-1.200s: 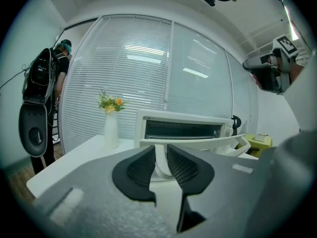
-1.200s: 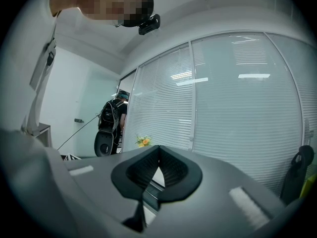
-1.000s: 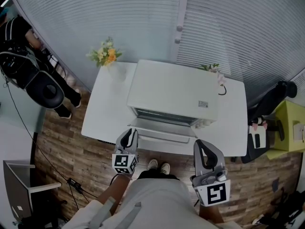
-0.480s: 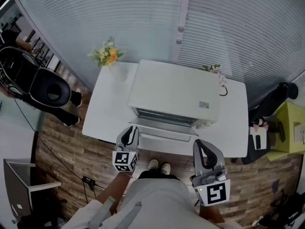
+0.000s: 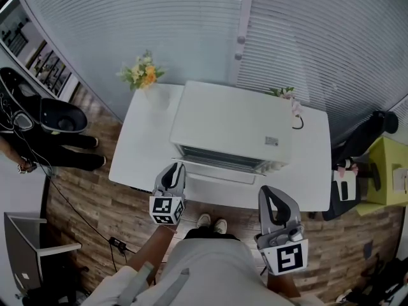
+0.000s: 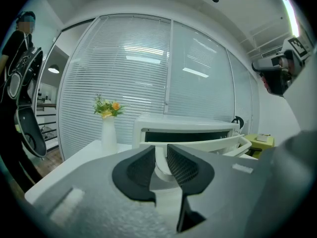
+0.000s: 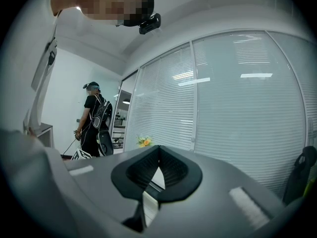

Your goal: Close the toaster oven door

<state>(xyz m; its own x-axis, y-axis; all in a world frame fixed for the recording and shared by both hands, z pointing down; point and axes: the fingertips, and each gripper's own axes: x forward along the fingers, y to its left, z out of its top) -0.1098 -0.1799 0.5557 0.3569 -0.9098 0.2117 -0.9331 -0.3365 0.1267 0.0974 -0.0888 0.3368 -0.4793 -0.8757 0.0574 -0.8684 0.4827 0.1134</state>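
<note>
I see white table (image 5: 137,146) carrying toaster oven (image 5: 233,123), door (image 5: 220,172) part-open, tilted up at front. Only left gripper view shows me left gripper (image 5: 173,171) pinching door handle (image 6: 160,166); head view hides the pinch under gripper body. Right gripper (image 7: 158,162) pressed together, empty, off table's near edge. Flower vase (image 6: 108,130) back-left, apart from door.

low in the head view the left gripper (image 5: 173,169) covers the left end of the toaster oven door (image 5: 220,174). in the left gripper view the door handle (image 6: 161,166) drops behind the jaws, its lower end hidden. a person (image 5: 60,153) is cut off at the head view's left edge. the label (image 5: 272,139) on the oven's top is too small to read.
</note>
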